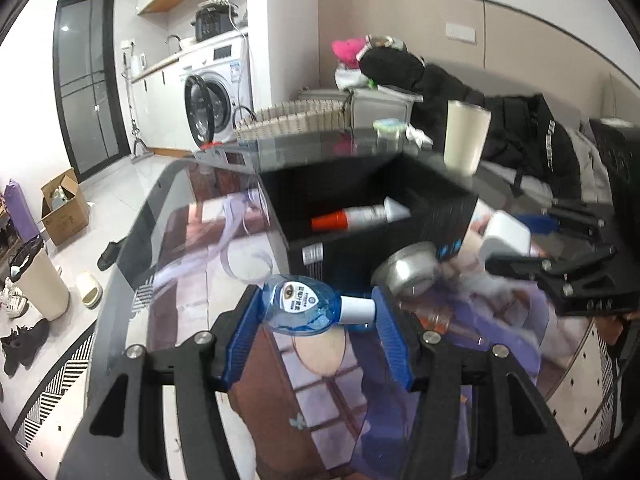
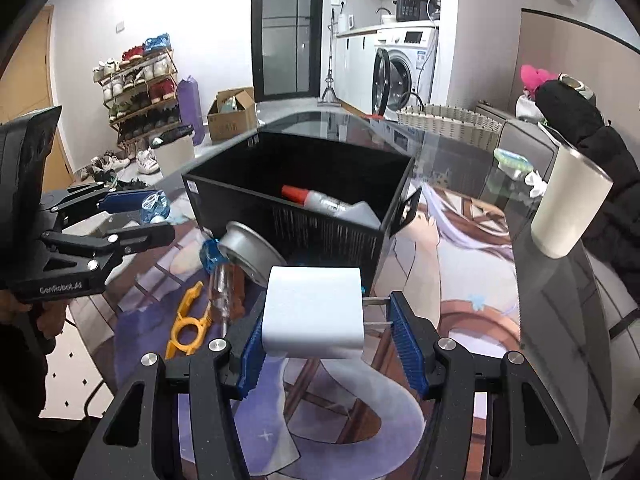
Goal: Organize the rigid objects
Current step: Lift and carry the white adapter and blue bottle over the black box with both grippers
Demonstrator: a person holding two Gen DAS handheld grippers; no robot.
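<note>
My left gripper [image 1: 318,314] is shut on a blue eye-drop bottle [image 1: 298,306] with a white cap, held sideways above the table in front of the black box [image 1: 448,208]. The box holds a white tube with an orange cap [image 1: 360,214]. My right gripper [image 2: 324,316] is shut on a white plug adapter [image 2: 314,312], its metal prongs against the right pad, just before the black box [image 2: 320,232]. The left gripper [image 2: 132,216] with the bottle [image 2: 154,206] also shows at the left of the right wrist view.
A steel bowl [image 2: 252,250] leans on the box front. A clear screwdriver with a blue tip [image 2: 220,280] and a yellow plastic clip [image 2: 188,324] lie on the printed mat. A cream tumbler [image 2: 568,208] stands at the right. A wicker basket [image 2: 452,120] sits behind.
</note>
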